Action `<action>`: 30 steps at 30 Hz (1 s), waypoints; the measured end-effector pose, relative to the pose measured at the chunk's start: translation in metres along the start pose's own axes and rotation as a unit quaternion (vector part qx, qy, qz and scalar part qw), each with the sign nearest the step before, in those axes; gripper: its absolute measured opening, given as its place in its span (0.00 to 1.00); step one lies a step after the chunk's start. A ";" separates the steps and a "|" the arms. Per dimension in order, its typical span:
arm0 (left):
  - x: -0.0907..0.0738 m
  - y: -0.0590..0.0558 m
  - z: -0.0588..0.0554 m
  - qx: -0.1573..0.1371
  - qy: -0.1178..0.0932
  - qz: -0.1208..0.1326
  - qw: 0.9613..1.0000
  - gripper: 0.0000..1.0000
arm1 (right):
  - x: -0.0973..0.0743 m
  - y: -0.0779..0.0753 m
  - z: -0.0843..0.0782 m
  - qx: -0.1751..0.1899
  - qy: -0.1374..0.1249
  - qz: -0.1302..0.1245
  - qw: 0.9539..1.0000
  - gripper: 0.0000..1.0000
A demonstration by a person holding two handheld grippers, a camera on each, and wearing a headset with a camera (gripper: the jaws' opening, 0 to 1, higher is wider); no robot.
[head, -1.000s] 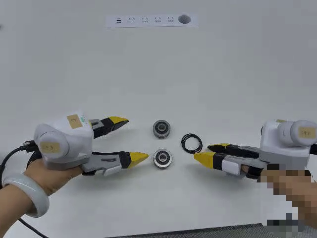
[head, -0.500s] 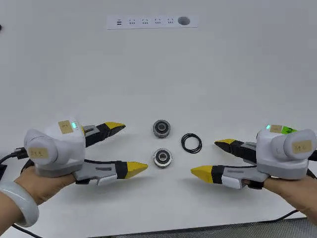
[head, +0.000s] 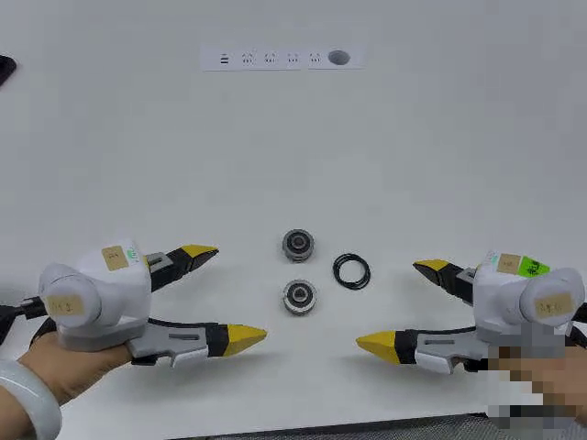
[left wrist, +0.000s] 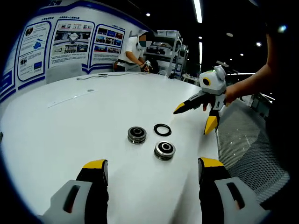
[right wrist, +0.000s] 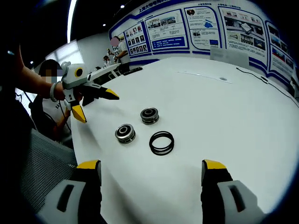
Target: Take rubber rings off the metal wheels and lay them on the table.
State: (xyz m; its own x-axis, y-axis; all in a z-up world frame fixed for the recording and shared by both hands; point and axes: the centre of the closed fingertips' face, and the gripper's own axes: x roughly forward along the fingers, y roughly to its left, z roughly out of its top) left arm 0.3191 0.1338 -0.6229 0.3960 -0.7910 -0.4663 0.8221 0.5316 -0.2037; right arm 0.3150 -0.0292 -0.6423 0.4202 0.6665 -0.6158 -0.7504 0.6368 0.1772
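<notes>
Two metal wheels stand on the white table, one farther and one nearer. Both have dark rims; I cannot tell if a ring is still on either. Black rubber rings lie flat and overlapping just right of the wheels. My left gripper is open and holds nothing, left of the wheels. On the other side of the rings, my right gripper is wide open and holds nothing.
A white power strip lies at the far side of the table. A dark object sits at the far left edge. The table's front edge runs just below both hands. People stand by poster walls in the background.
Both grippers have drawn back toward the table's front edge and away from the wheels. The right gripper's jaws went from nearly together to wide apart. Wheels and rings have not moved.
</notes>
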 end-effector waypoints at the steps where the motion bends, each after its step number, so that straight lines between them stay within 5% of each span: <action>1: -0.001 -0.001 0.000 0.000 0.000 0.001 1.000 0.82 | -0.001 0.000 0.000 -0.003 -0.002 -0.001 1.000 0.92; 6: -0.005 -0.005 -0.003 0.002 -0.003 0.007 1.000 0.86 | -0.005 0.003 -0.003 -0.026 -0.002 -0.003 1.000 0.99; 20: -0.019 -0.006 -0.015 -0.003 -0.013 0.033 0.999 0.99 | -0.015 0.003 -0.006 -0.047 -0.002 -0.010 0.999 0.99; 30: -0.027 -0.008 -0.014 0.005 -0.025 0.053 0.998 1.00 | -0.017 0.006 -0.006 -0.059 0.001 -0.010 0.998 0.99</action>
State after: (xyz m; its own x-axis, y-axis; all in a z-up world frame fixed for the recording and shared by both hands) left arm 0.2959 0.1551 -0.6211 0.5012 -0.7445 -0.4411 0.7784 0.6106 -0.1461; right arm 0.2996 -0.0393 -0.6354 0.4349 0.6540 -0.6191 -0.7966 0.5999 0.0741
